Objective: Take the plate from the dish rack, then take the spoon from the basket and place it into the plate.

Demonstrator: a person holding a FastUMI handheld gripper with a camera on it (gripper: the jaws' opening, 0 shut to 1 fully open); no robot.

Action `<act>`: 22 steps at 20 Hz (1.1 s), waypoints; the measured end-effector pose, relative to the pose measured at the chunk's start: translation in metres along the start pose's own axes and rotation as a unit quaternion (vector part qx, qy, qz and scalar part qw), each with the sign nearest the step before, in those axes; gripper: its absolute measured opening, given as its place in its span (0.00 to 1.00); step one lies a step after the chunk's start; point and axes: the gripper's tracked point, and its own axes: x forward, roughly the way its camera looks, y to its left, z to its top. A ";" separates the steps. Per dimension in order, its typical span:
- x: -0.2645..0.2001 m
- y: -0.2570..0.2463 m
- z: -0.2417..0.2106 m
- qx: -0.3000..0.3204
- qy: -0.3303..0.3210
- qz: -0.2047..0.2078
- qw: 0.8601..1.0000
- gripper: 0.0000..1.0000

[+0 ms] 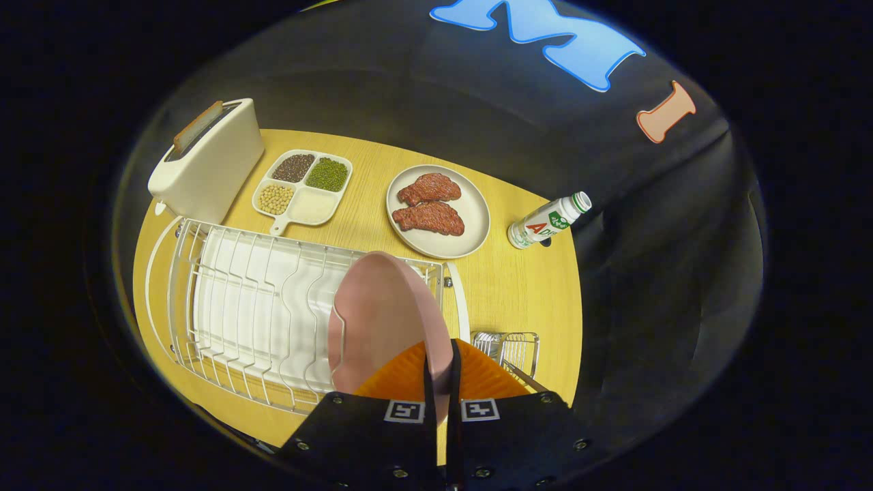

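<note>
A pink plate (382, 314) stands on edge over the right end of the white wire dish rack (245, 300). My gripper (442, 358) is shut on the plate's near rim, one finger on each face. Whether the plate still rests in the rack's slots I cannot tell. A small wire basket (515, 349) sits just right of the fingers, partly hidden behind them; what it holds is too hidden to make out.
On the round wooden table (525, 286), beyond the rack, are a cream toaster (208, 160), a divided tray of beans and grains (303, 184), a grey plate (477, 235) with two meat pieces and a small bottle (549, 221) lying near the right edge.
</note>
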 end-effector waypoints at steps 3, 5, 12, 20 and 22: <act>-0.010 0.000 0.007 -0.022 0.002 -0.014 1.000 0.05; -0.011 -0.001 0.009 -0.035 0.000 -0.021 0.999 0.05; -0.019 -0.001 0.005 -0.054 0.006 -0.033 0.998 0.05; -0.045 -0.039 0.013 -0.037 -0.026 -0.048 0.998 0.05; -0.051 -0.048 0.010 -0.028 -0.032 -0.038 0.998 0.05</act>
